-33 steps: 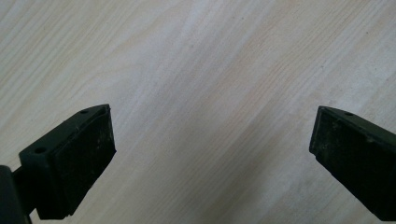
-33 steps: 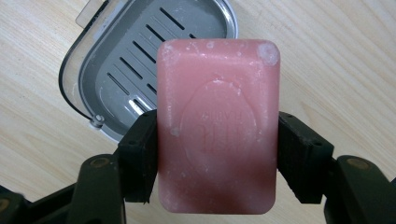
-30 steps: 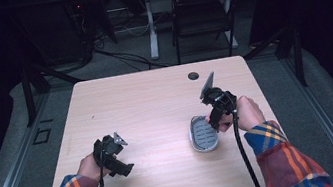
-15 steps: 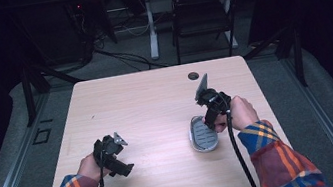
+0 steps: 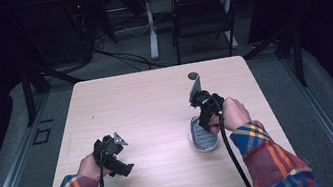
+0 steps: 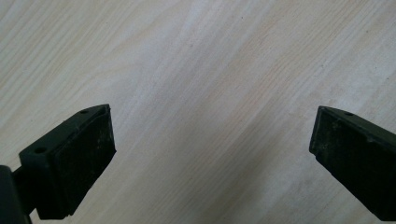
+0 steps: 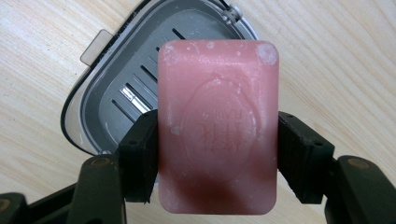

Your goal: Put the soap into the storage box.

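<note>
pink soap (image 7: 218,126) clamped between right gripper (image 7: 217,154) jaws, hovering over grey dish (image 7: 116,93) at frame centre-left. looks mid-placement: soap grasped, not yet in dish. left gripper (image 6: 210,149) jaws wide apart over bare table (image 6: 210,56), idle.

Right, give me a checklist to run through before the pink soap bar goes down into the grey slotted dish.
1. Grip: the right gripper has both jaws pressed on the long sides of the pink rectangular soap bar. Ok.
2. Dish free: the slotted floor of the grey plastic soap dish looks bare where it shows; the bar hides the rest. Cannot tell.
3. Alignment: the bar hangs over the dish's right part, partly past its rim. Not ok.
4. Dish seated flat on the pale wooden table. Ok.
5. Left gripper open, over bare wood, far from the dish. Ok.
6. Height above the dish. Cannot tell.
</note>
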Action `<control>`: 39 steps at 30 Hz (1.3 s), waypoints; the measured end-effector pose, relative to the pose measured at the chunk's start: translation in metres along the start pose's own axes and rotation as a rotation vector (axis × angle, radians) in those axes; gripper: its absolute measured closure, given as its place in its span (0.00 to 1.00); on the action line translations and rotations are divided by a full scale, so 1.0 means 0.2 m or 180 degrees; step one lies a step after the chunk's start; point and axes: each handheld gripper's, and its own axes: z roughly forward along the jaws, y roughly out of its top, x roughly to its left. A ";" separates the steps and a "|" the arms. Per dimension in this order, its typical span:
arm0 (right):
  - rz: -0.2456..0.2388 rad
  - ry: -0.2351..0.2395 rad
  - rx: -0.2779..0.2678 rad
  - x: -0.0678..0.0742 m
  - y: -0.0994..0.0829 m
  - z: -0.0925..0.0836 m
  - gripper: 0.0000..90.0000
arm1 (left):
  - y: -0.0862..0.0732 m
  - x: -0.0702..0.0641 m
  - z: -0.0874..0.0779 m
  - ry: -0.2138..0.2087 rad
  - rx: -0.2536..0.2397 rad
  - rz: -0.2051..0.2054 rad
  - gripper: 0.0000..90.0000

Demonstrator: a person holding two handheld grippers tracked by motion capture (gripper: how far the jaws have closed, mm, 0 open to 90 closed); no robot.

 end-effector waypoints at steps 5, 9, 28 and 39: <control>0.0003 -0.0003 0.0027 0.02 0.02 0.01 0.41 | 0.00 0.00 0.00 0.0002 0.0001 0.0000 0.00; 0.0001 -0.0017 0.0034 0.04 0.04 0.02 0.41 | 0.00 0.00 0.00 -0.0002 0.0001 0.0003 0.00; 0.0130 -0.0138 0.0128 0.12 0.09 0.07 0.41 | 0.00 0.00 0.00 -0.0010 0.0000 0.0014 0.00; 0.0398 -0.0044 -0.0049 0.13 0.09 0.11 0.40 | 0.00 0.00 0.00 -0.0002 -0.0007 0.0015 0.00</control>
